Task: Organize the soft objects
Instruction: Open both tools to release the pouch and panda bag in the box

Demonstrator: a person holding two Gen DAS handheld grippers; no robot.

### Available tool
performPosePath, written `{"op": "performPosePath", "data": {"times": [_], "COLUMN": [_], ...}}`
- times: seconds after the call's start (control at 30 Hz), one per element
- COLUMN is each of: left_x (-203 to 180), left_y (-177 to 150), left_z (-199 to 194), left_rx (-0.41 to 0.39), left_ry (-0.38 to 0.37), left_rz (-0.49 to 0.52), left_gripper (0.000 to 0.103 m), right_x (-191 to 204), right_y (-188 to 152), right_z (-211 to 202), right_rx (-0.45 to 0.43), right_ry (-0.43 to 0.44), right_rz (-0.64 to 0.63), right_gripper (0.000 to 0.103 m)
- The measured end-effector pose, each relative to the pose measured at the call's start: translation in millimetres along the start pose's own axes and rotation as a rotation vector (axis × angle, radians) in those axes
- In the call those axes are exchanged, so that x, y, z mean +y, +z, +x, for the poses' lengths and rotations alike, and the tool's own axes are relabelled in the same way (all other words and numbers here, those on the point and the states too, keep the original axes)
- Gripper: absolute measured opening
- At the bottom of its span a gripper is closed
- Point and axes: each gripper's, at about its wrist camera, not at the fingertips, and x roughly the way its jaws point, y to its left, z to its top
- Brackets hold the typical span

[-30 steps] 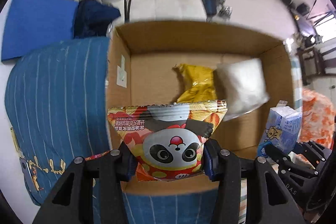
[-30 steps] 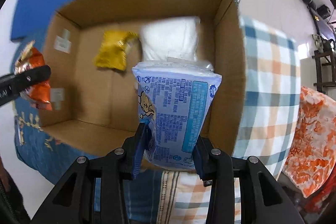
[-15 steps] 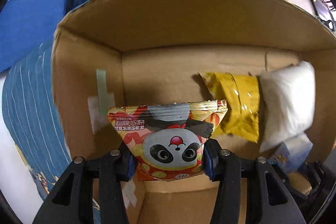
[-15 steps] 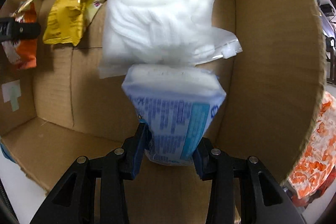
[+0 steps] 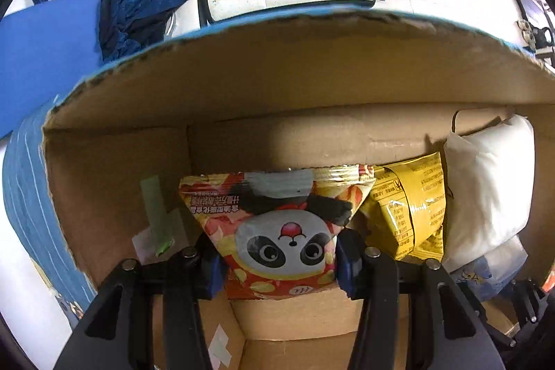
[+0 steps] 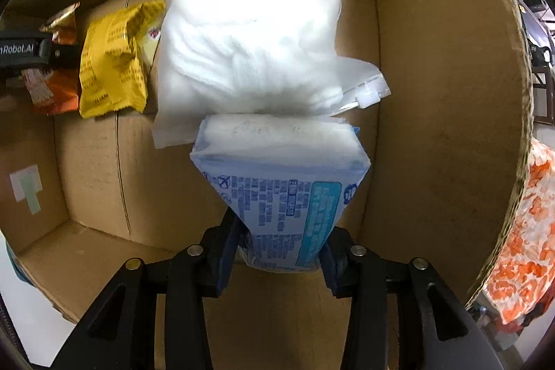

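We are inside the cardboard box [image 5: 295,85] with both tools. In the left wrist view the left gripper [image 5: 279,262] sits low centre, its blue pads against both sides of the panda snack bag [image 5: 281,231]; its jaws have just been easing apart, the bag between them and pads touching it. The bag's top edge meets the box's back wall. Left of it is bare cardboard up to the side wall with the green tape patch [image 5: 156,214]. On its right the yellow packet [image 5: 412,214] touches it, then the white pillow pack [image 5: 485,182] at the right edge of the frame.

In the right wrist view the right gripper [image 6: 277,252] at lower centre clamps the blue tissue pack [image 6: 284,189]; its jaws have just been loosening too, pack between them, pads on it. The pack's top presses against the white pillow pack's lower edge. The right box wall stands just beside it; open floor lies at lower left.

Count: one box, four soft packs (one panda, one yellow, one white, one blue), two grippers. Outside the rim at upper left: a blue mat [image 5: 41,51] and dark blue cloth [image 5: 135,13].
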Motion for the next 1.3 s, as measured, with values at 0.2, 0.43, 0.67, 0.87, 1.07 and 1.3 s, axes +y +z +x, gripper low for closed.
{"op": "performPosePath", "data": {"times": [0.2, 0.43, 0.67, 0.87, 1.07, 1.3], "left_x": [3, 7, 11, 12, 12, 12], "left_y": [-6, -8, -34, -80, -121, -154], "left_z": [-12, -44, -84, -118, -141, -170], "left_rx": [0.024, 0.005, -0.091, -0.269, -0.357, -0.478], "left_ry": [-0.05, -0.065, -0.089, -0.029, -0.038, -0.037], "left_rz": [-0.026, -0.039, -0.038, -0.062, -0.065, -0.087], "left_gripper": [0.051, 0.052, 0.059, 0.06, 0.068, 0.097], "right_x": [-6, -4, -1, 3, 4, 12], "right_y": [-7, 0, -19, -48, -79, -111], "right_z": [-3, -29, -61, -93, -116, -145], "right_rx": [-0.002, -0.039, -0.096, -0.201, -0.277, -0.355], "right_ry": [0.01, -0.007, 0.006, 0.033, 0.054, 0.05], "right_rz": [0.011, 0.0, 0.0, 0.002, 0.008, -0.01], "right_gripper": [0.052, 0.064, 0.079, 0.093, 0.093, 0.093]}}
